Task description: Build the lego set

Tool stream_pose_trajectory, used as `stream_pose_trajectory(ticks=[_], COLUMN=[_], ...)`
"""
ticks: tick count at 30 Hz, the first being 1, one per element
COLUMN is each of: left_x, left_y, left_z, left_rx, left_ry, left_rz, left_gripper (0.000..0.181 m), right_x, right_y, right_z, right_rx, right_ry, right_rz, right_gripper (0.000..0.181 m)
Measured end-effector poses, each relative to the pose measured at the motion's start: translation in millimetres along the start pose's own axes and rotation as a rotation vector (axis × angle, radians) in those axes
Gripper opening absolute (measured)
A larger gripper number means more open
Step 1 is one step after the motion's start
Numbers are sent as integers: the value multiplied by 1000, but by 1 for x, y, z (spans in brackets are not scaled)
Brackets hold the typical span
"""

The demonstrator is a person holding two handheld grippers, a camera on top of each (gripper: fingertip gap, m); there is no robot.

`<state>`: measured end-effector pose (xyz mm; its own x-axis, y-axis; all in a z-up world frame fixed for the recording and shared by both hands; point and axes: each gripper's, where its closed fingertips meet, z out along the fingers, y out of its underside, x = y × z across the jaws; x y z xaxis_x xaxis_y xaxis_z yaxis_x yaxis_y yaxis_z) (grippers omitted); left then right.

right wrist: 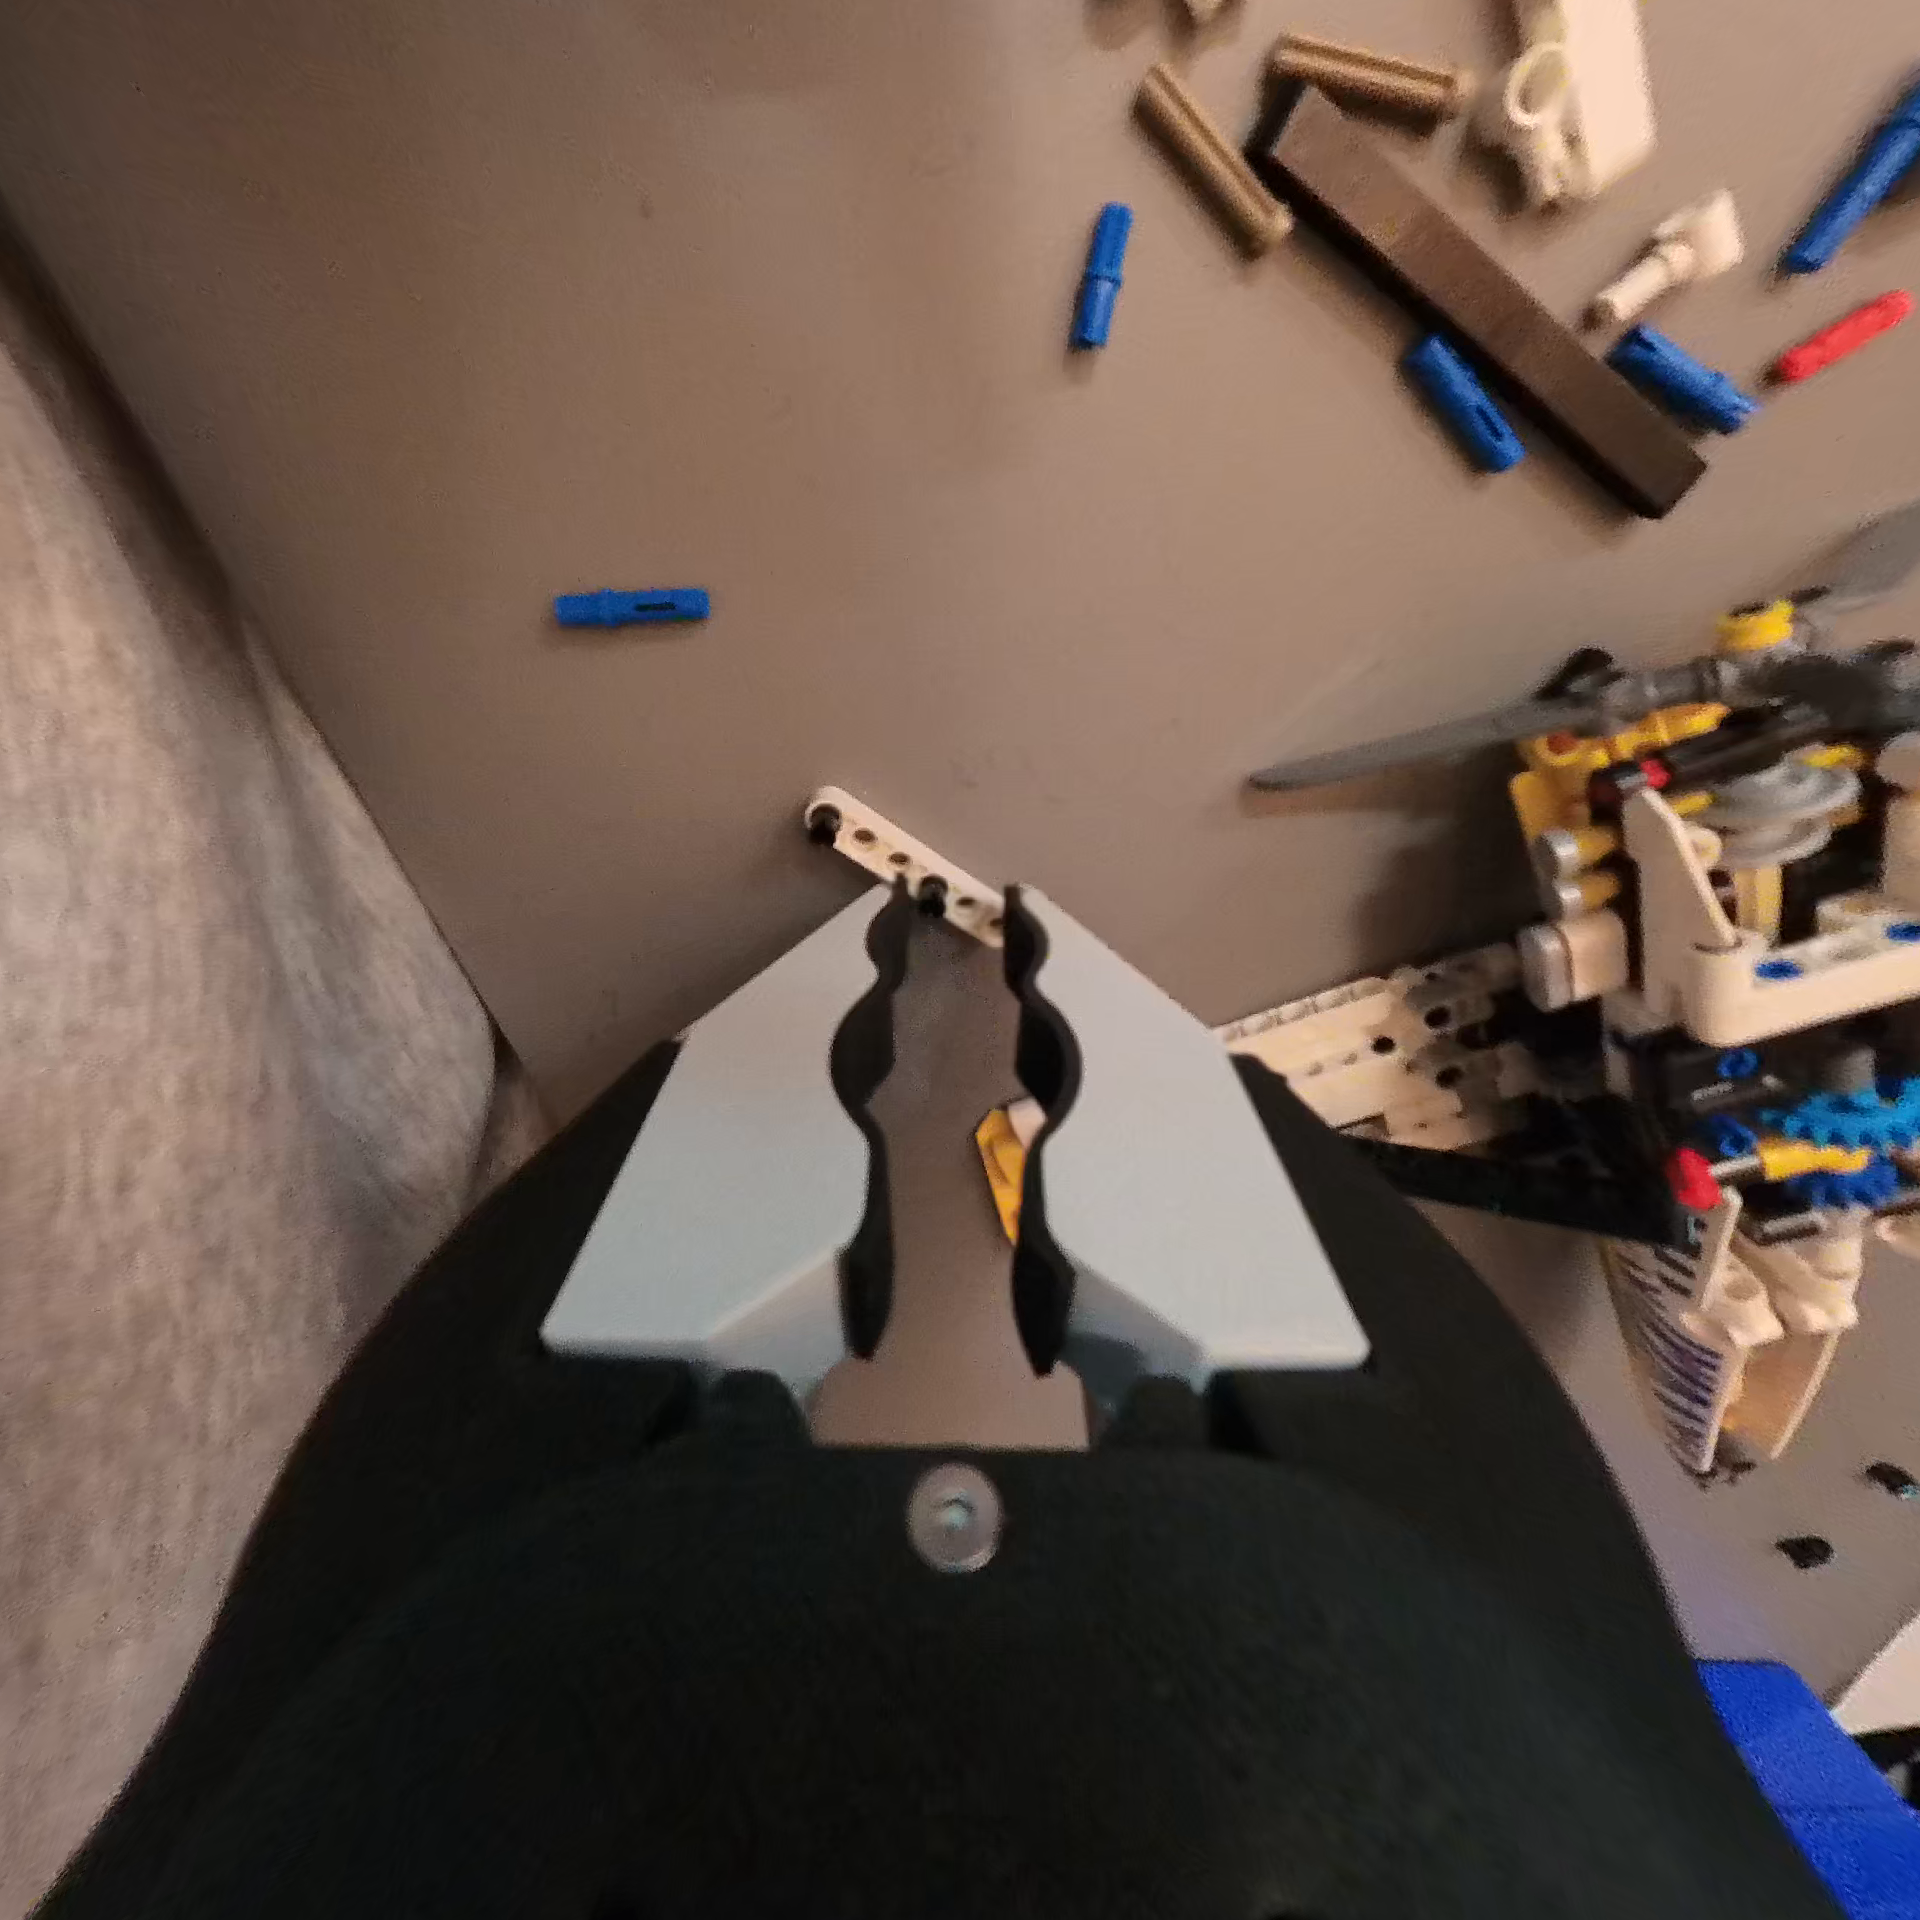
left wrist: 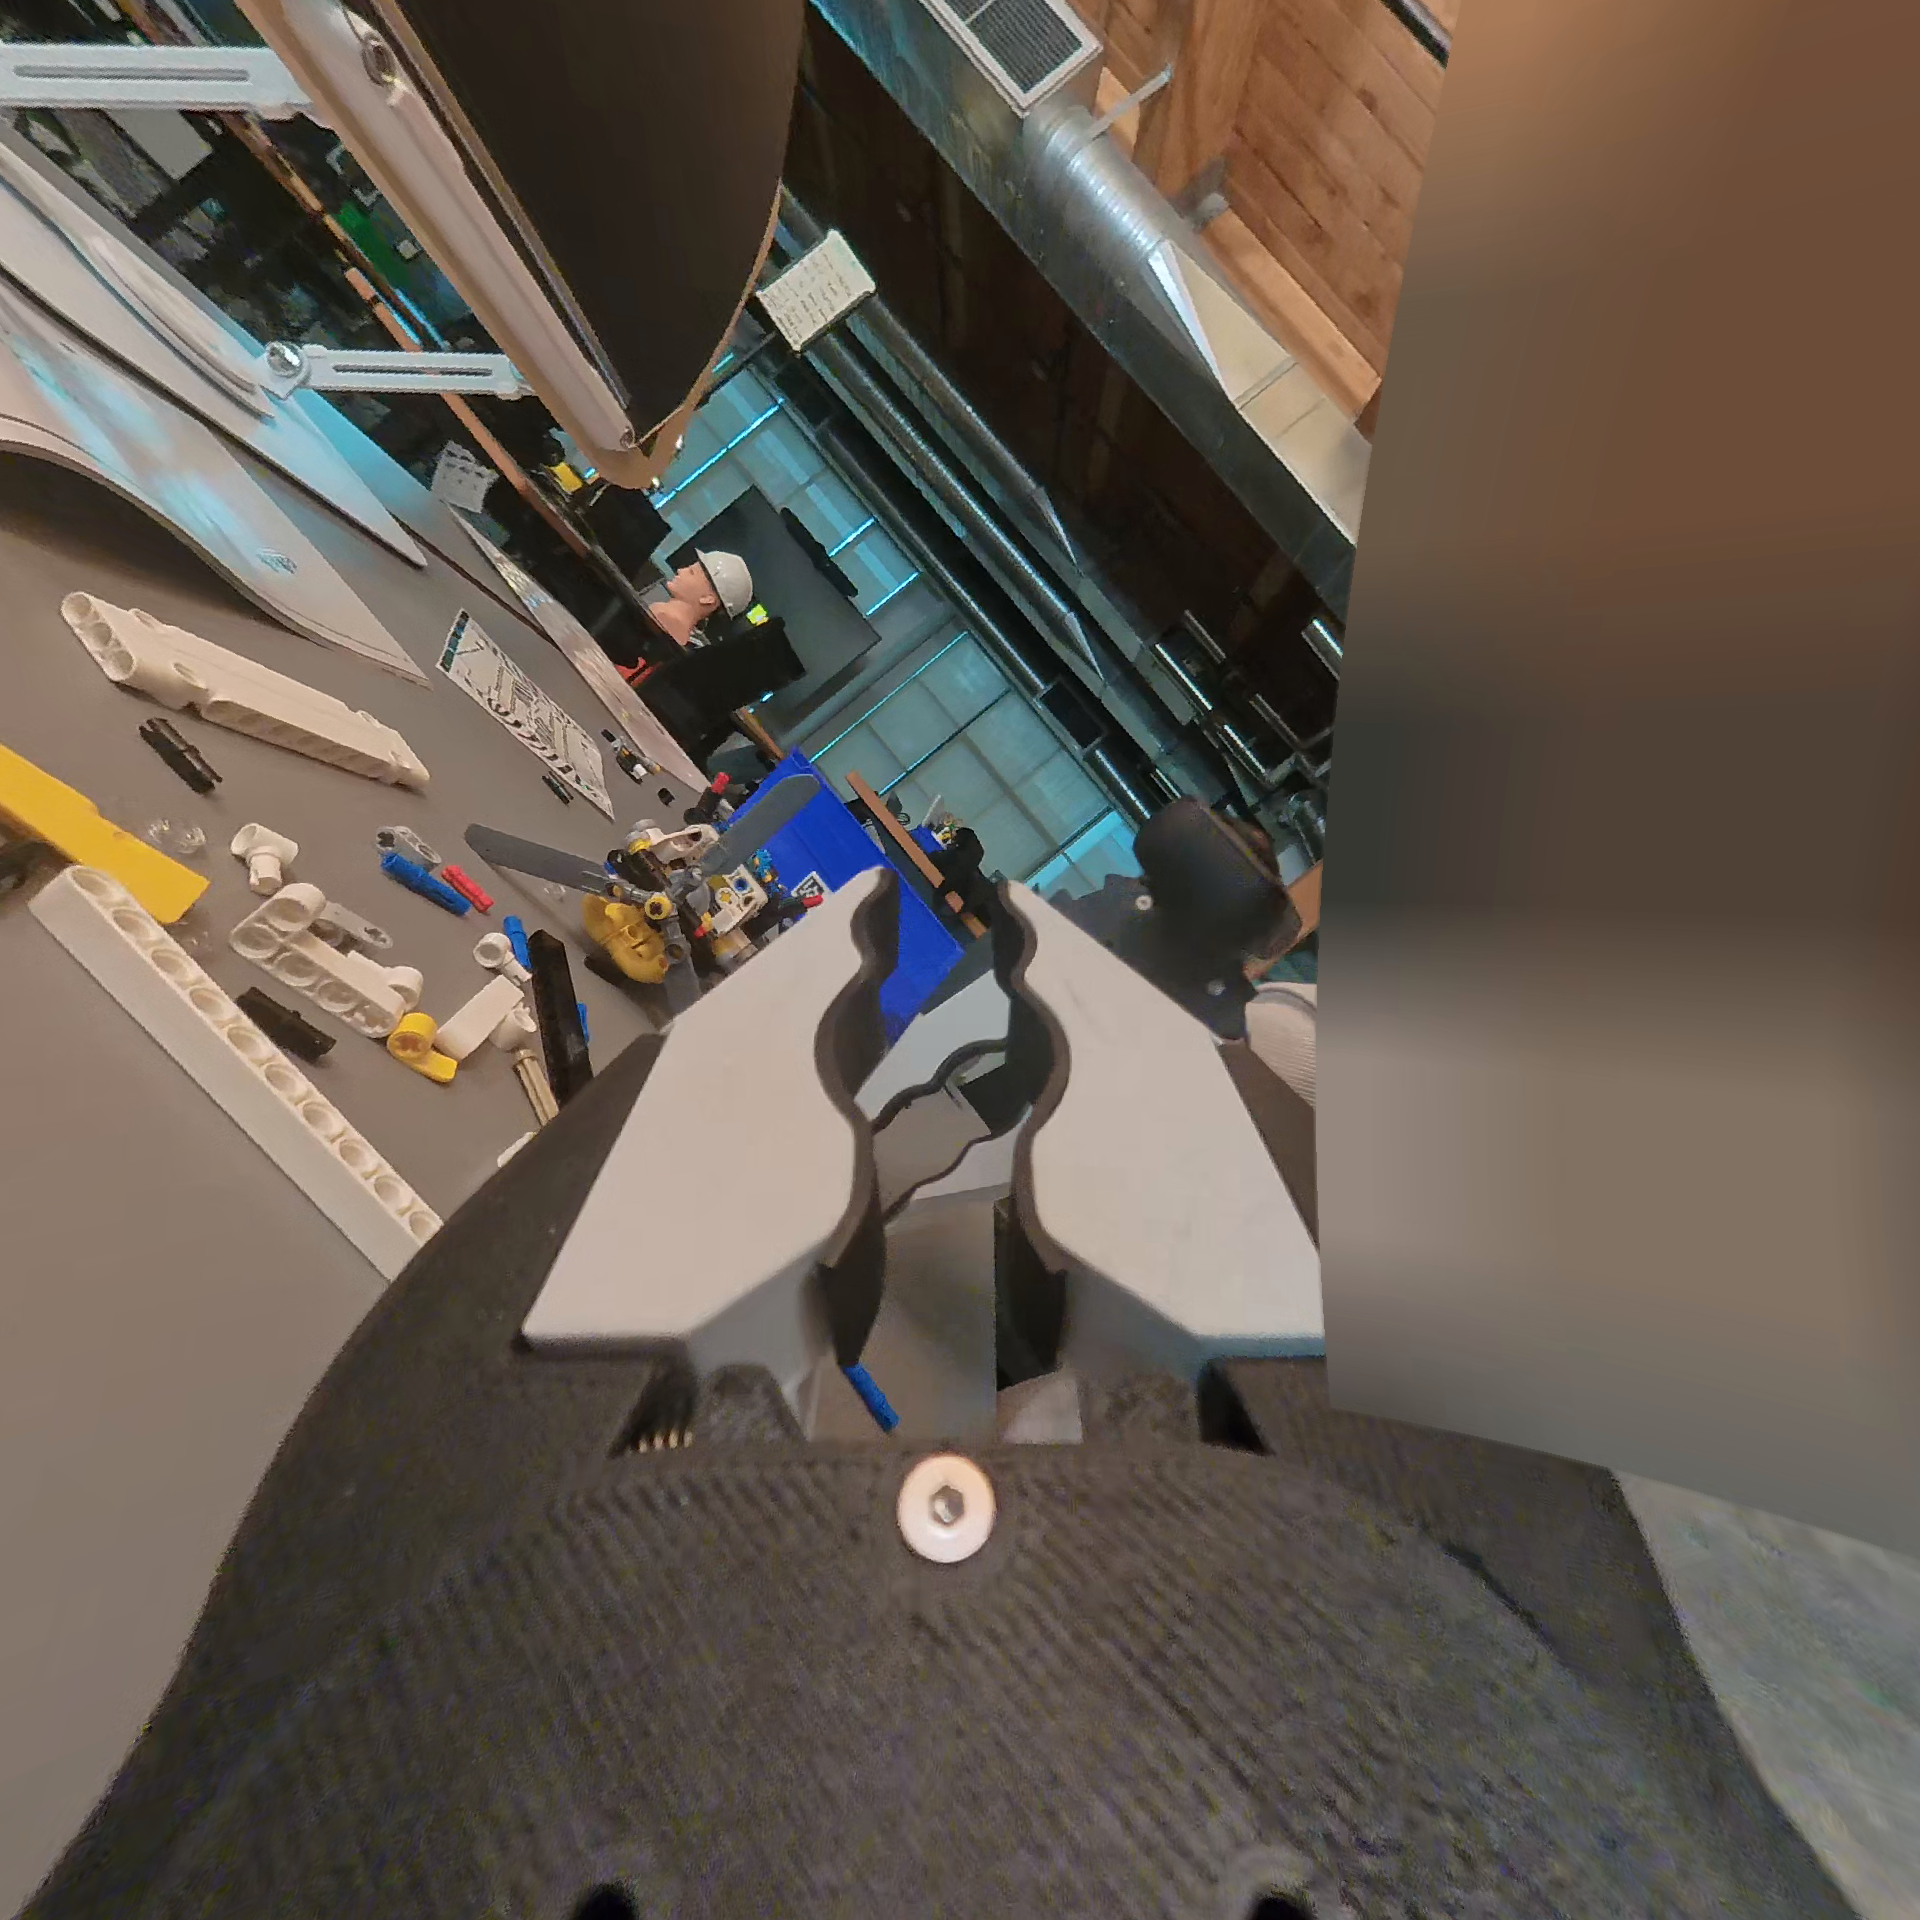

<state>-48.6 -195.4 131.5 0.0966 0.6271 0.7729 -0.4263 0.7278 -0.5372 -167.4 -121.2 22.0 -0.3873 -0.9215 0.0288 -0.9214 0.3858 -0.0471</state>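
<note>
Right hand-held gripper (right wrist: pixel 956 902) angled down at tabletop (right wrist: pixel 623 364), jaws spread, tips at white beam (right wrist: pixel 883 857). Left hand-held gripper (left wrist: pixel 945 899) raised, tilted, spread, nothing between the tips.

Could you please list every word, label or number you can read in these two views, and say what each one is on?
No text is legible in either view.
Sticker sheet on the table: print too small to read.
Open booklet: blurred.
White sheet hanging higher up: too small.
Label on the blue bin: too small.
</note>
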Motion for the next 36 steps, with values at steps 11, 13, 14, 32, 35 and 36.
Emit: stream_pose_trajectory(ticks=[11,13,14,32,35,36], left_x=[6,11,19,12,-27,-36], left_y=[27,36,42,23,-11,-19], left_z=[14,20,23,83,85,89], left_rx=[-134,-178,-206,-52,-102,-150], left_ry=[-99,-100,-68,-413,-657,-683], left_rz=[264,345,396,893,838,807], left_gripper=[18,25,33,72,88,93], right_x=[14,22,26,130,122,122], right_y=[18,24,28,124,121,120], right_z=[-36,-44,-47,-96,-100,-100], right_rx=[385,522,582,1375,1409,1401], right_ry=[129,181,218,506,506,520], right_rz=[185,233,252,704,670,659], right_gripper=[25,26,27,45,43,42])
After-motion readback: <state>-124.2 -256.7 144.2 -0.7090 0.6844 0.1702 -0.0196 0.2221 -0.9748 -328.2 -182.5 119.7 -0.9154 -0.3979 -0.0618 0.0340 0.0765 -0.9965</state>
